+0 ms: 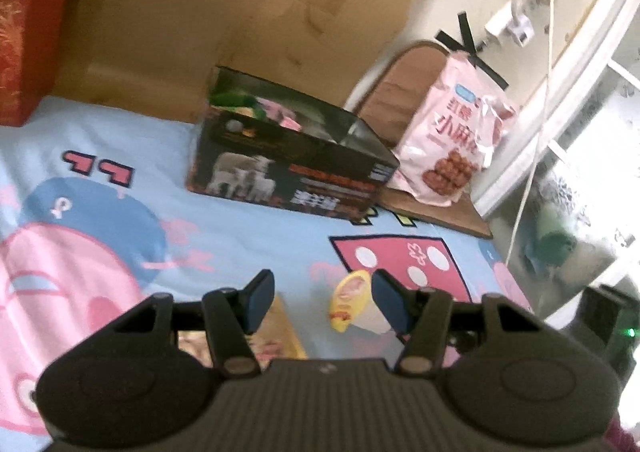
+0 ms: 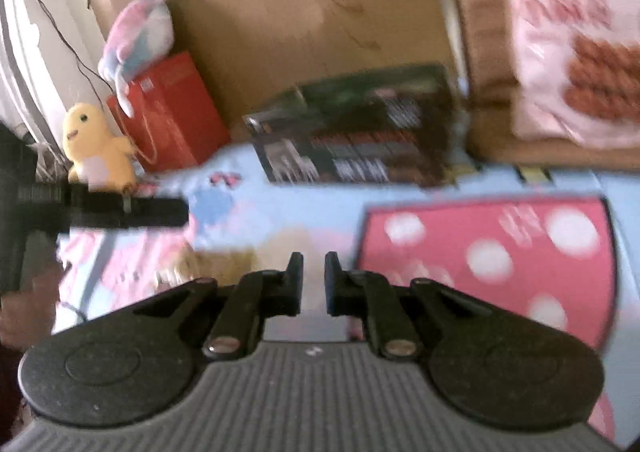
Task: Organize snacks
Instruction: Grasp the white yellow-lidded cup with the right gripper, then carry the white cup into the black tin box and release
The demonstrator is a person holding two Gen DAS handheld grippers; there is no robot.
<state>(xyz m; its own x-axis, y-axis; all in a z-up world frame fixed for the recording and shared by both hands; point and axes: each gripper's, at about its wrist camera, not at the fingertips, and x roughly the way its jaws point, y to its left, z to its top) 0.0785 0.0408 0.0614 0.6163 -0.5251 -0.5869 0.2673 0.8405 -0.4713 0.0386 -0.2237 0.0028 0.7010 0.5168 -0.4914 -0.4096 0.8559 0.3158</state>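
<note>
Take the open black snack box (image 1: 292, 155) on the cartoon bedsheet (image 1: 100, 211) as the landmark: it already holds a few packets (green and pink ones show over its rim), so it looks like the collecting bin for this job.

On the near side of the box, well short of it, a small yellow-lidded snack cup (image 1: 352, 306) lies tipped on its side. The left gripper (image 1: 324, 302) hangs right over it with its jaws parted; the cup sits beside the inner face of one pad, and I cannot tell whether it touches, so nothing is gripped yet. A flat golden packet (image 1: 280, 336) lies just beside the cup, on the side away from the pink snack bag (image 1: 452, 131) that leans on a wooden board (image 1: 436, 207) next to the box.

The right gripper (image 2: 314, 280) points toward the same box from farther back. Its jaws stand nearly together with a narrow gap, and nothing is visible between them (the view is blurred, so a thin wrapper could be missed).

To do this step well, I would centre the left jaws across the cup's body rather than its lid, since the tapered wall may squirt out if pinched near the rim. Close gently, lift clear of the sheet, and carry it over the box's near wall before letting go.
</note>
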